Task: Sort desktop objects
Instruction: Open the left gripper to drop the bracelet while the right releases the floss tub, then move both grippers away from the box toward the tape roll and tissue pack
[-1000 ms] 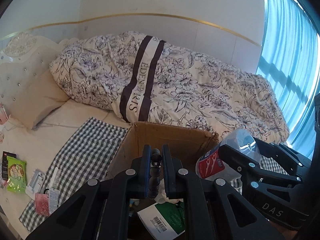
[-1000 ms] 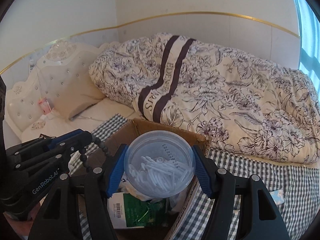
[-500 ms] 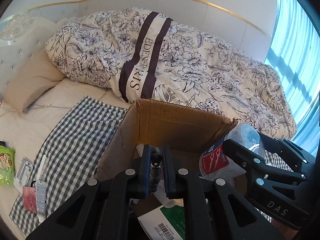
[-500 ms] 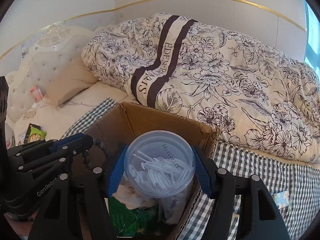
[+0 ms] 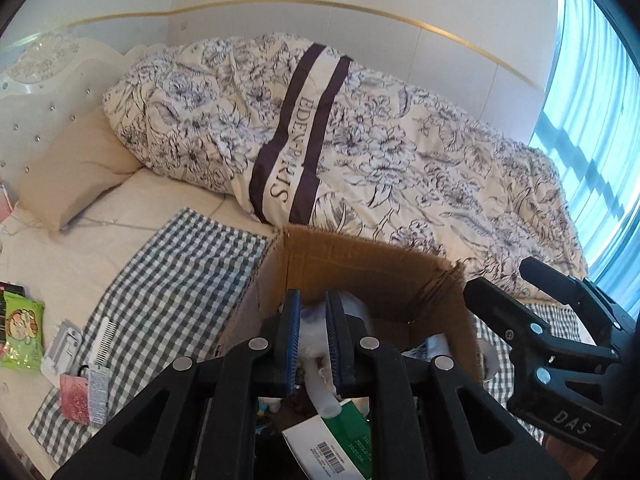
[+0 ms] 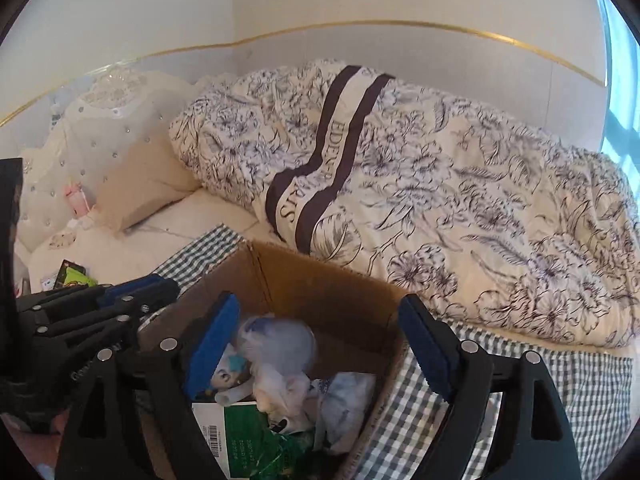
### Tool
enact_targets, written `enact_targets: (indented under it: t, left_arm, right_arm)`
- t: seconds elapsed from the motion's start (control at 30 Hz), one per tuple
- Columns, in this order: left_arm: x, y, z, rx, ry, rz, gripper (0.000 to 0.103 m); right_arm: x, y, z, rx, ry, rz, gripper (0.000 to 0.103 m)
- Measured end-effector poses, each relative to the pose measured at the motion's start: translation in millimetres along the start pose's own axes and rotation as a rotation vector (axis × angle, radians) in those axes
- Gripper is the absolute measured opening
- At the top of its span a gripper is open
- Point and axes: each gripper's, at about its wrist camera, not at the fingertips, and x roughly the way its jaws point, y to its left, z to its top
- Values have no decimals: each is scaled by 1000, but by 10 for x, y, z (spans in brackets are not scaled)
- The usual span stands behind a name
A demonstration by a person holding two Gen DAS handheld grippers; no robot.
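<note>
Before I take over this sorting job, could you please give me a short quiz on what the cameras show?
1. True or false: the right gripper is holding a jar.
2. The cardboard box stands on: A) the pillow, B) the checked cloth, C) the quilt.
3. What colour is the snack packet left of the white comb?
Key: 1 false, it is open and empty; 2 B; 3 green.
</note>
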Motion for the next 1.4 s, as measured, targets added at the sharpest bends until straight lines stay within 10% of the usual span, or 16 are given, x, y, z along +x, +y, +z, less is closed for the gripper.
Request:
enact_targets:
  t: [0.77,1.4]
  left_arm:
    - [-1464,-867,101,98,-193,-96,24]
    - [-2113,-1649,73,162,-283,-213,58]
  right_arm:
    - [-1746,-568,89,66,-205,-103,87]
    - [-2816,-1188,-67,136,-293,-210,91]
